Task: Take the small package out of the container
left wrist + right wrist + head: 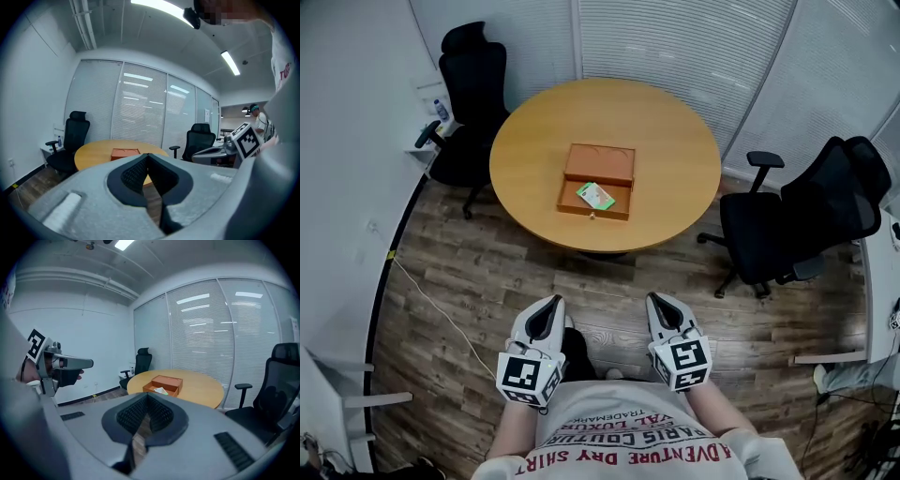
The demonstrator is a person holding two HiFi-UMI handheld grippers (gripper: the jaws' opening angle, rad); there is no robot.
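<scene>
An open orange-brown box sits in the middle of a round wooden table. A small green and white package lies in its front half. In the right gripper view the box and the package are far ahead. The left gripper view shows the box only from the side. Both grippers are held close to my body, well short of the table. My left gripper is shut and holds nothing. My right gripper is also shut and holds nothing.
Black office chairs stand at the table's far left and at its right. Window blinds run behind the table. A cable trails over the wooden floor at the left. A bottle stands on a white side desk.
</scene>
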